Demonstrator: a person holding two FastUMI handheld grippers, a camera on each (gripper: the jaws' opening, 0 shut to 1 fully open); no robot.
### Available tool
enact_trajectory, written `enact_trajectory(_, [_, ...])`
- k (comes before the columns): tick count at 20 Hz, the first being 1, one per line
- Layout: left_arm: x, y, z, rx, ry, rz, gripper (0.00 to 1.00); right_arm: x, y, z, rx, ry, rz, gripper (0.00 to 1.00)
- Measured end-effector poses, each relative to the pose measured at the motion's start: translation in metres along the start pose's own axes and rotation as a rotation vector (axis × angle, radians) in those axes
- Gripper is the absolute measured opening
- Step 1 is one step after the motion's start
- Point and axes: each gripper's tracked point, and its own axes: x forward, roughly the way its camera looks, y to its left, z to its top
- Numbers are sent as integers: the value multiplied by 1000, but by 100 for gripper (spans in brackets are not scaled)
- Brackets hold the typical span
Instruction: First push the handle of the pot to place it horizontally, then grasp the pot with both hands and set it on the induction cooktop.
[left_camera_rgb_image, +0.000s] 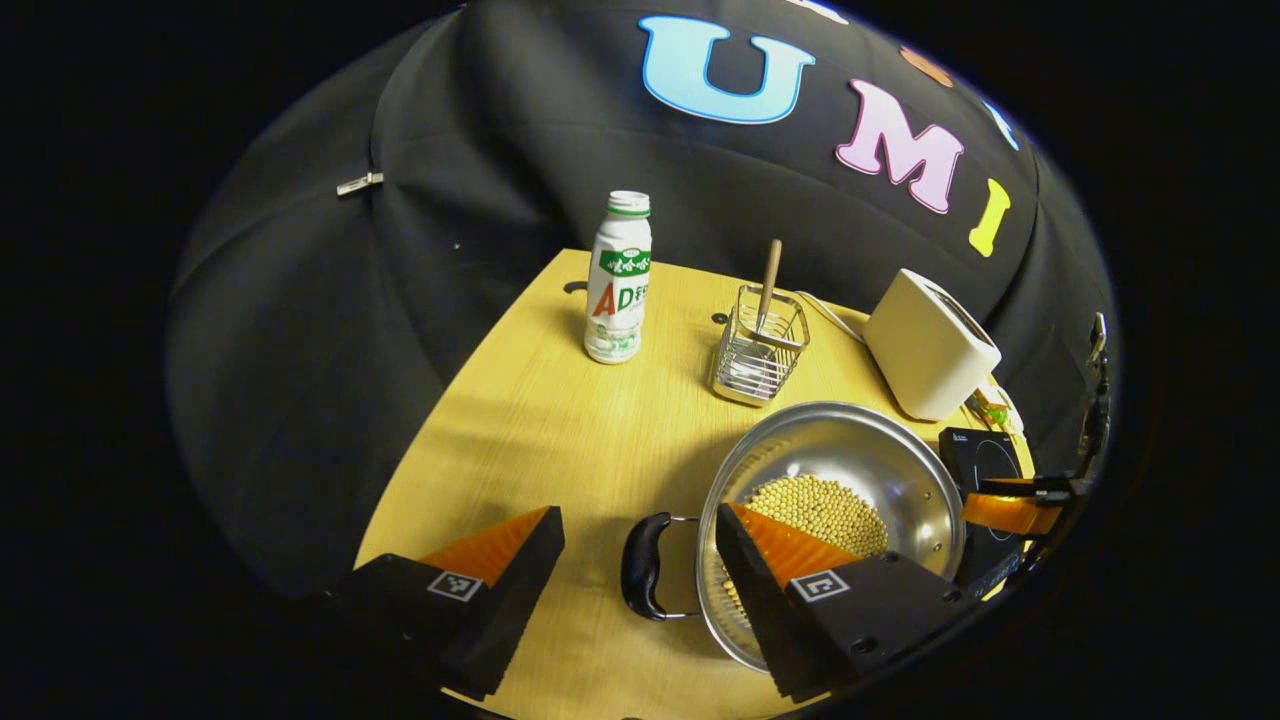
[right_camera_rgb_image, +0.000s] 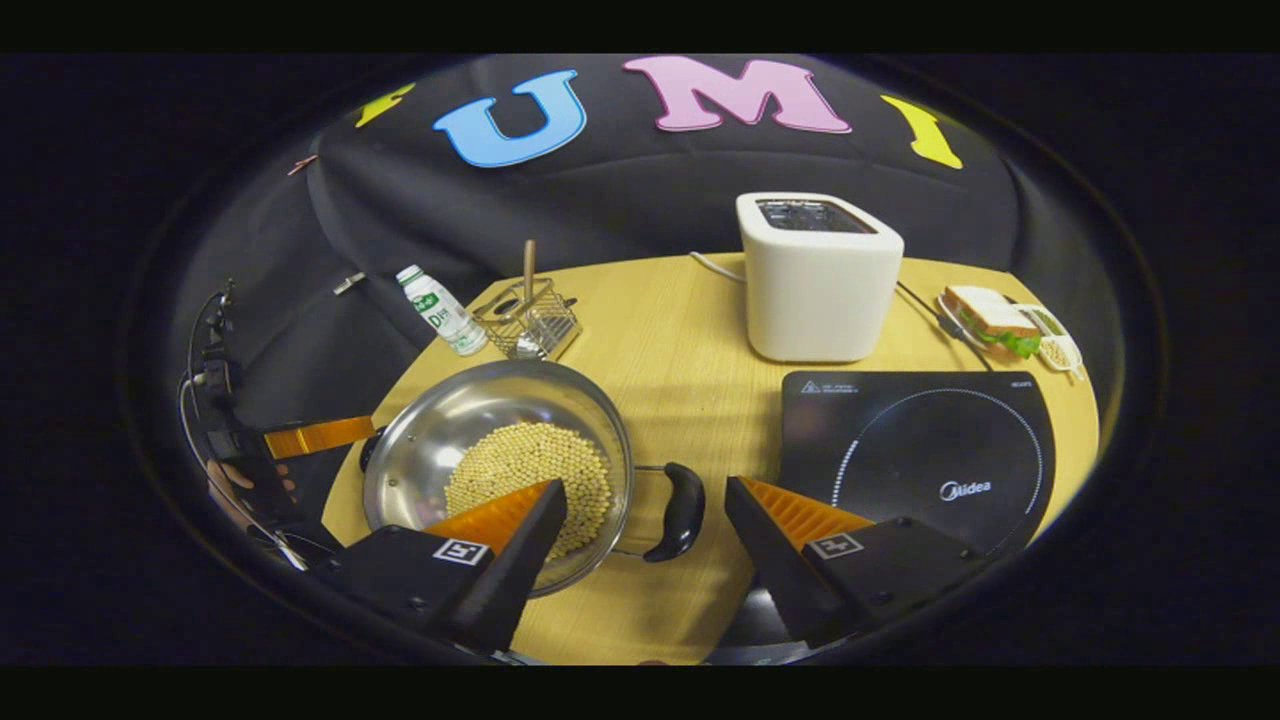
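Note:
A steel pot (left_camera_rgb_image: 880, 450) (right_camera_rgb_image: 450, 420) holding pale beans (left_camera_rgb_image: 820, 510) (right_camera_rgb_image: 520, 460) stands on the wooden table, left of the black induction cooktop (right_camera_rgb_image: 920, 450) (left_camera_rgb_image: 985, 460). Its two black side handles stick out level on wire loops. My left gripper (left_camera_rgb_image: 640, 515) is open, with one handle (left_camera_rgb_image: 645, 565) lying between its fingers, untouched; one finger reaches over the pot's rim. My right gripper (right_camera_rgb_image: 645, 490) is open around the opposite handle (right_camera_rgb_image: 680, 510), also without contact. Each gripper appears small beyond the pot in the other's view: the right gripper (left_camera_rgb_image: 1010, 510) and the left gripper (right_camera_rgb_image: 320, 435).
A white toaster (right_camera_rgb_image: 820, 280) (left_camera_rgb_image: 925, 345) stands behind the cooktop, its cord trailing. A wire basket (left_camera_rgb_image: 760, 350) (right_camera_rgb_image: 530, 320) with a wooden utensil and a milk bottle (left_camera_rgb_image: 618, 285) (right_camera_rgb_image: 440, 310) sit at the far side. A sandwich (right_camera_rgb_image: 995, 318) on a plate lies at the right corner.

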Motion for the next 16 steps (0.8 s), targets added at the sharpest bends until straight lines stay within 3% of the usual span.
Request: enact_trajectory(16, [47, -16, -44, 47, 112, -74, 93, 51, 7, -26, 6, 84, -27, 99])
